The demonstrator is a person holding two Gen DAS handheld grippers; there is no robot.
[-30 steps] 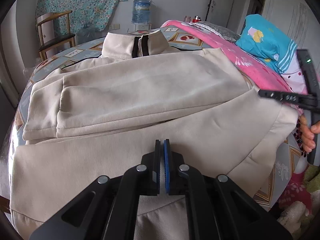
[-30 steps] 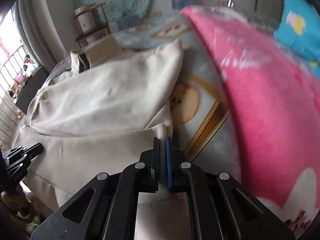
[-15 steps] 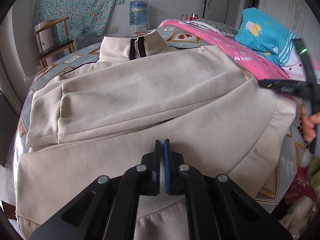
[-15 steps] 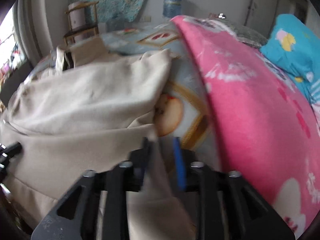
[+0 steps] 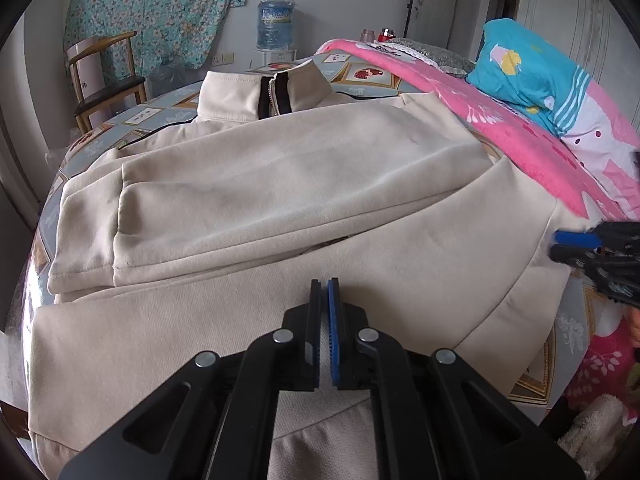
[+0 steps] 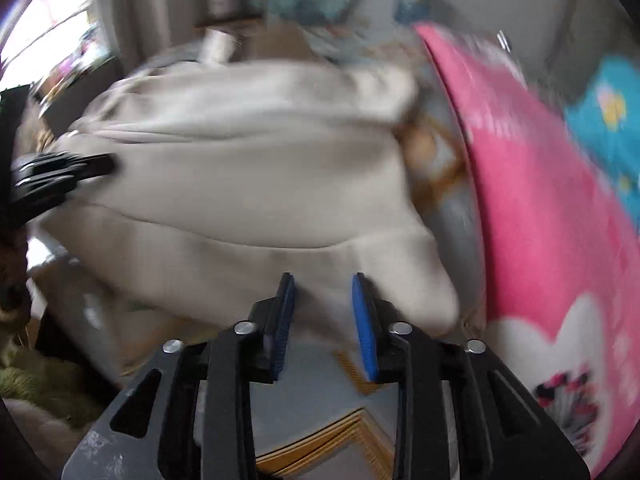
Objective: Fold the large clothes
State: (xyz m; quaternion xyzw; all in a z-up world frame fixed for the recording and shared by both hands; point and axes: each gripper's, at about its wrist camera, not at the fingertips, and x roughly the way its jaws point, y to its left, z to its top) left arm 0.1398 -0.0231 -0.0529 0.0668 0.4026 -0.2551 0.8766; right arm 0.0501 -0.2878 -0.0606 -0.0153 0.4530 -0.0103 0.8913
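Observation:
A cream zip-up jacket (image 5: 300,184) lies spread on the bed, collar at the far end, one sleeve folded across its body. My left gripper (image 5: 324,292) is shut on the jacket's near hem, with cloth pinched between its pads. My right gripper (image 6: 322,280) is at the jacket's (image 6: 240,152) right hem corner. Its jaws stand apart and are closing, with the cloth's edge between the tips and the pads not pressing on it. The left wrist view shows the right gripper (image 5: 560,244) at that corner. The right wrist view is blurred and shows the left gripper (image 6: 96,168) at the far left.
A pink blanket (image 5: 520,140) and a blue pillow (image 5: 532,76) lie along the right of the patterned bed sheet (image 5: 360,74). A wooden chair (image 5: 108,80) and a water bottle (image 5: 276,24) stand by the far wall. The bed's edge drops away at front right.
My right gripper let go of the jacket's corner, opened, and came down from over the pink blanket to the hem corner. My left gripper kept still, shut on the hem.

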